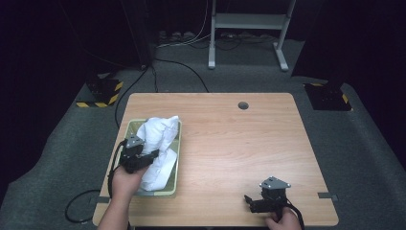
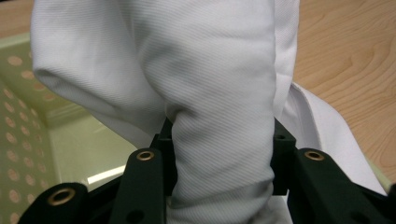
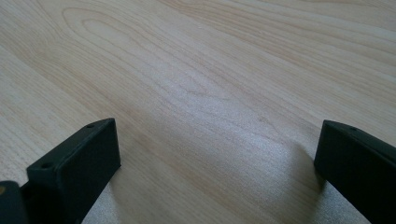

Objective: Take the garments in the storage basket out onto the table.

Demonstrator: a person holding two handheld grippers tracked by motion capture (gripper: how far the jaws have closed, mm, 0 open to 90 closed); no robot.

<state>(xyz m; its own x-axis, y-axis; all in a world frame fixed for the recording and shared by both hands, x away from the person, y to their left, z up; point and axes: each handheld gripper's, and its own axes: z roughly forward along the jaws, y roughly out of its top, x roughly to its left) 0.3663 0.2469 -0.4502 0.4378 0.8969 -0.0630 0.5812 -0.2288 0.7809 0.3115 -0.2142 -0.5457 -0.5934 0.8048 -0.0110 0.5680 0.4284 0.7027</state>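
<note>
A white cloth [image 1: 160,139] rises in a bunch out of a pale green perforated basket [image 1: 125,130] at the table's left. My left gripper [image 1: 152,154] is shut on it. In the left gripper view a thick fold of the white cloth [image 2: 219,93] is squeezed between the two black jaws, with the basket [image 2: 28,140] wall at the left. My right gripper [image 1: 249,200] rests low near the table's front right edge. Its jaws stand wide apart over bare wood [image 3: 210,93] with nothing between them.
The wooden table [image 1: 239,139] has a small round cable hole [image 1: 243,105] at the back. Grey carpet surrounds it, with cables and a white stand frame [image 1: 249,28] behind. Yellow-black floor markers [image 1: 100,93] lie at back left.
</note>
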